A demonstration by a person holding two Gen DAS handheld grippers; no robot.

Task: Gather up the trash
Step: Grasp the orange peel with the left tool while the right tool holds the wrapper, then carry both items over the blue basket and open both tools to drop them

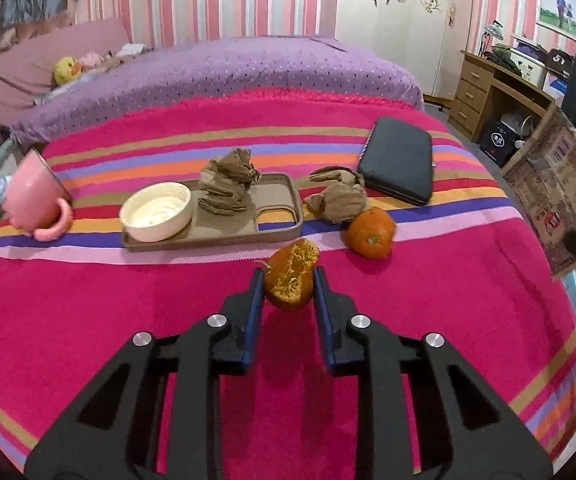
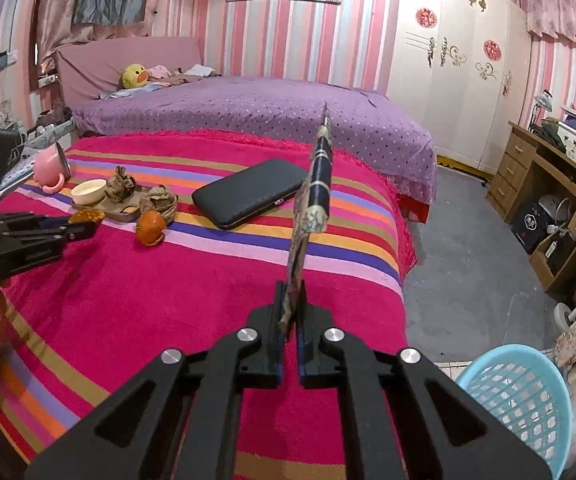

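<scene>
The left hand-held gripper (image 1: 288, 285) is clamped on a piece of orange peel (image 1: 291, 274), held just above the striped blanket (image 1: 168, 300). The right hand-held gripper (image 2: 290, 300) is pinched tight on a thin wrapper (image 2: 312, 200) that sticks up toward 12 o'clock. A blue basket (image 2: 519, 396) sits at its 4 o'clock. Farther off at 11 o'clock lie an orange (image 2: 150, 227), crumpled brown paper (image 2: 162, 200), a tray (image 2: 124, 213) with a bowl (image 2: 88, 192), and a pink cup (image 2: 50, 168).

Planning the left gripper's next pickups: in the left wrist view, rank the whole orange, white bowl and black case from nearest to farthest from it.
From the left gripper:
1. Whole orange, just ahead-right.
2. White bowl, ahead-left on the tray.
3. Black case, far right.
</scene>
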